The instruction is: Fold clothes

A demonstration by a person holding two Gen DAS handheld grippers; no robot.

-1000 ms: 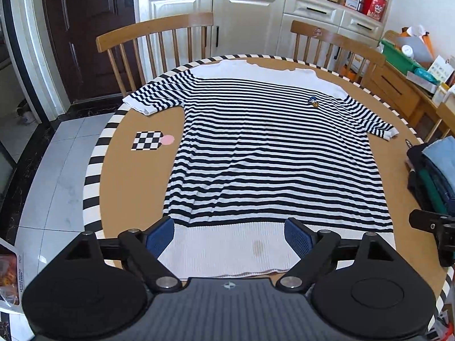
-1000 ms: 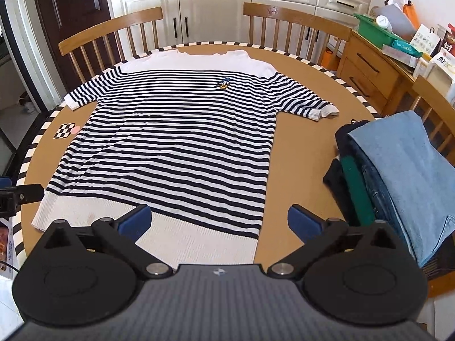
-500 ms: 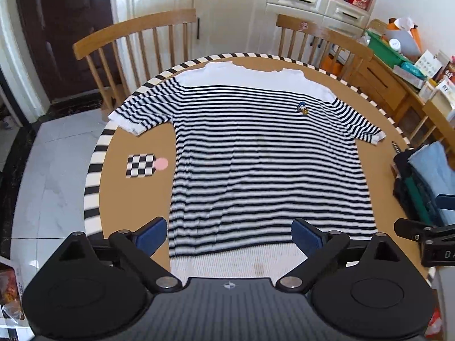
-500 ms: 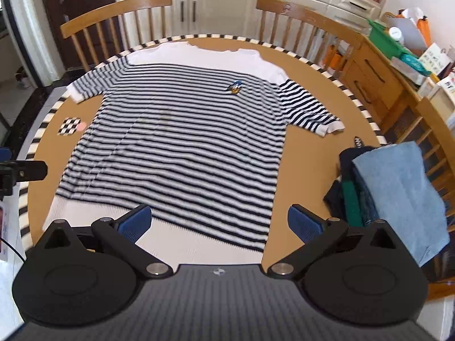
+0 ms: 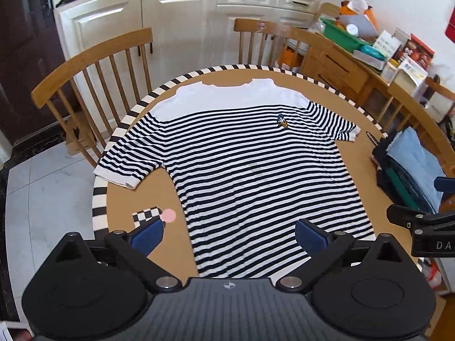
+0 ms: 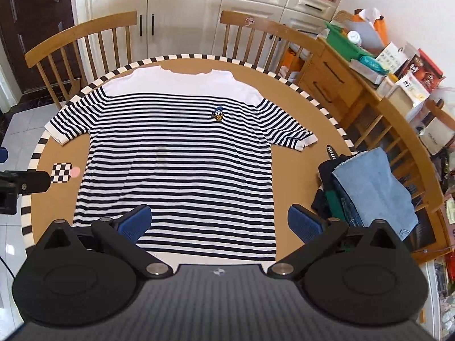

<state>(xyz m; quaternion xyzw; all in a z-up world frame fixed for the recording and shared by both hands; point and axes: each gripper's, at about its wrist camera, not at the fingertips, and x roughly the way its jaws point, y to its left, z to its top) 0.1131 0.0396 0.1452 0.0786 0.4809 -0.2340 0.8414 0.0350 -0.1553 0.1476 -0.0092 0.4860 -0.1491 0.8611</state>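
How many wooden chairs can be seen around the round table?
3 at least. One chair stands behind the table's far left, one behind its far right, and one at the right side beside the folded clothes pile. Others nearer the cameras may be hidden.

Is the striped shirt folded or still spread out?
Spread flat. The striped shirt lies open on the table, both sleeves out to the sides, no fold visible.

The right gripper (image 6: pixel 219 221) hung wide open above the near hem of the striped shirt (image 6: pixel 182 153), spread flat on the round table (image 6: pixel 298 130). Folded clothes (image 6: pixel 366 187) sat at the right edge.
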